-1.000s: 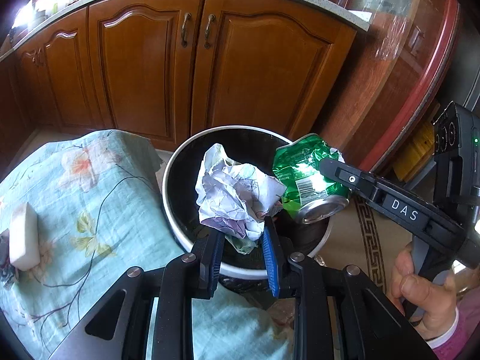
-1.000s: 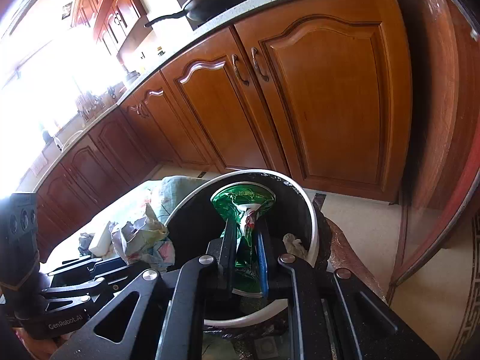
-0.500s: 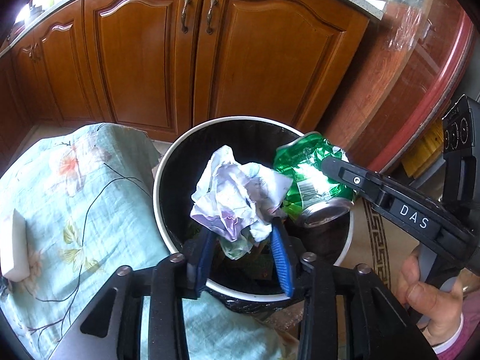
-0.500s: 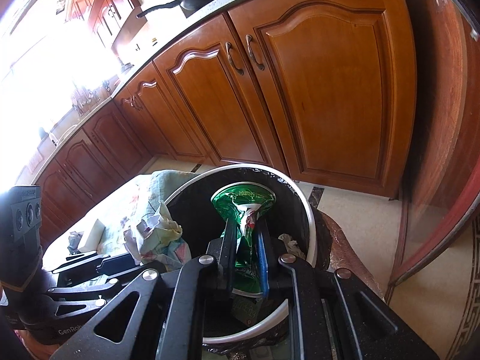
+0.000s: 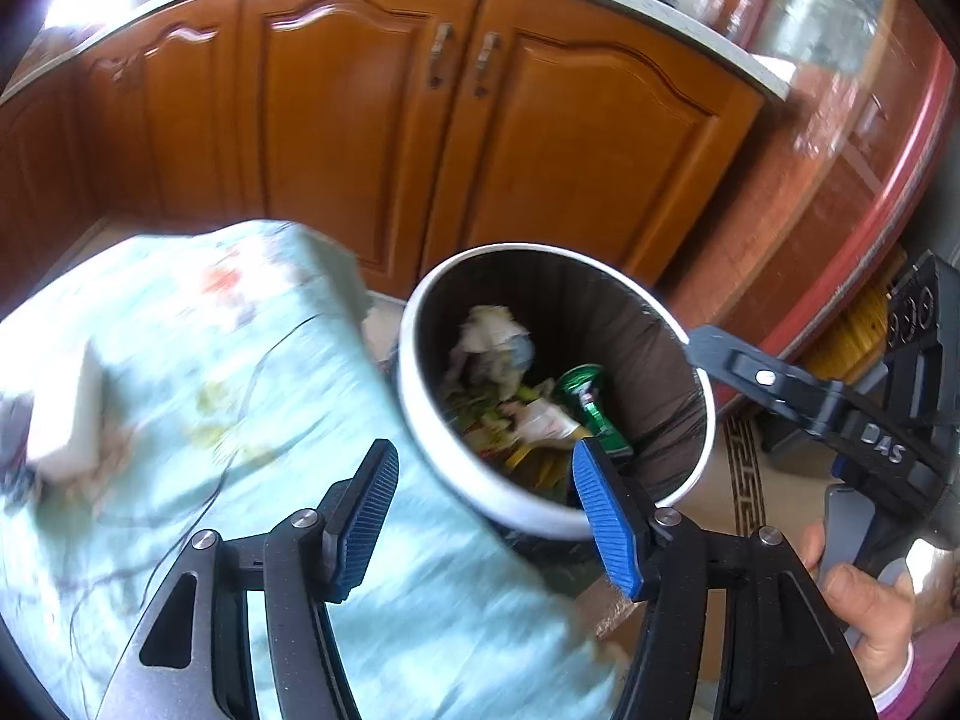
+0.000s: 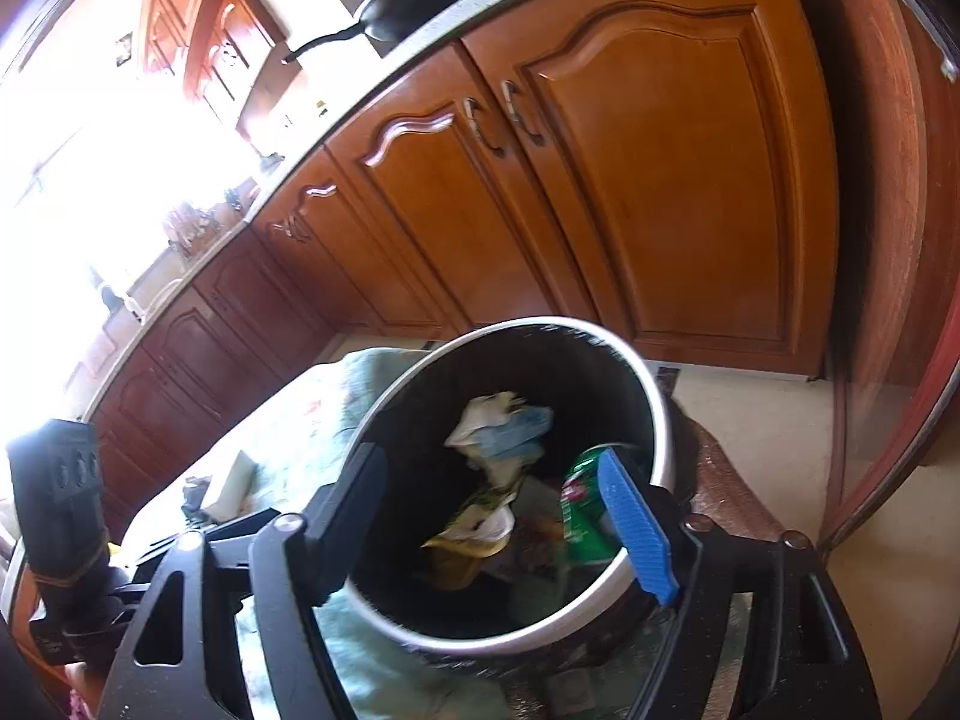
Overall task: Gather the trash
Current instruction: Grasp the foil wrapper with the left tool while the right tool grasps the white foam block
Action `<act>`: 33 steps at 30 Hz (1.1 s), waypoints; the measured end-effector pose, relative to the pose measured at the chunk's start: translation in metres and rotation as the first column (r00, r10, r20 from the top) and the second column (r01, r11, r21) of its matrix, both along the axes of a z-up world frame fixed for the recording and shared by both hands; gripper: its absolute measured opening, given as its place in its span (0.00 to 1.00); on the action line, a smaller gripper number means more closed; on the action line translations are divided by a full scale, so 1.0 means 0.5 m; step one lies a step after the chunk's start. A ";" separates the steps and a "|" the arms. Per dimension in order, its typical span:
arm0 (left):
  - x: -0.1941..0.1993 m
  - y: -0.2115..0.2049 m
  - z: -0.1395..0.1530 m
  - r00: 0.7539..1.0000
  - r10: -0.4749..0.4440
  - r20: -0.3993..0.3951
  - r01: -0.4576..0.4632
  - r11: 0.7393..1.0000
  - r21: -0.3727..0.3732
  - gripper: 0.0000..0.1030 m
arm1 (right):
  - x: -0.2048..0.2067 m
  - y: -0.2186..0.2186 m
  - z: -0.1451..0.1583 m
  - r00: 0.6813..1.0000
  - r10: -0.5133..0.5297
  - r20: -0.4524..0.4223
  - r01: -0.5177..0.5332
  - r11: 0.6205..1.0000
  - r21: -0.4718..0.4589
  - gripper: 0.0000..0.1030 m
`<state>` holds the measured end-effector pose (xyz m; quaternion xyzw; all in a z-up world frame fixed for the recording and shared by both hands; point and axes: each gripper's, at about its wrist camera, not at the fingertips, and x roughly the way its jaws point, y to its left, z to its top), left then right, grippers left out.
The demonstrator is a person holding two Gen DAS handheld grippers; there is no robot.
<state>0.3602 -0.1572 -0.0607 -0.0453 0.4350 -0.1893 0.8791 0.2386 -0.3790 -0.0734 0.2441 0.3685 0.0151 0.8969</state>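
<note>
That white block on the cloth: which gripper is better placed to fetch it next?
Probably left. The left gripper, open and empty, hangs over the cloth near the block; the right gripper hangs over the bin.

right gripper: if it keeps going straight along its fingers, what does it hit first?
Probably the trash inside the bin. The right gripper stands open and empty over the bin's mouth, so the rim looks cleared. First contact would likely be the yellowish wrapper or the green can beside it; depth is unclear.

Paper wad [image 5: 492,339], can [image 5: 591,399] now binned.
</note>
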 end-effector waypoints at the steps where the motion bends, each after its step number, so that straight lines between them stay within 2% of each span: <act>1: -0.009 0.016 -0.001 1.000 0.018 -0.002 -0.018 1.000 -0.008 0.60 | -0.005 0.011 0.004 1.000 0.006 0.006 -0.006 1.000 0.004 0.81; 3: -0.029 0.049 -0.003 0.998 0.056 -0.004 -0.056 0.998 -0.025 0.62 | -0.014 0.032 0.012 1.000 0.017 0.019 -0.017 1.000 0.012 0.88; 9: -0.090 0.154 0.000 0.986 0.166 -0.004 -0.166 0.984 -0.057 0.66 | -0.038 0.109 0.028 0.996 0.075 0.037 -0.076 0.997 0.014 0.94; 23: -0.209 0.369 0.011 0.934 0.357 -0.031 -0.358 0.929 -0.093 0.66 | -0.034 0.292 0.003 0.974 0.227 -0.009 -0.226 0.973 0.043 0.95; 33: -0.234 0.449 0.005 0.903 0.427 -0.050 -0.430 0.897 -0.105 0.66 | 0.006 0.365 -0.025 0.958 0.284 -0.050 -0.280 0.958 0.063 0.95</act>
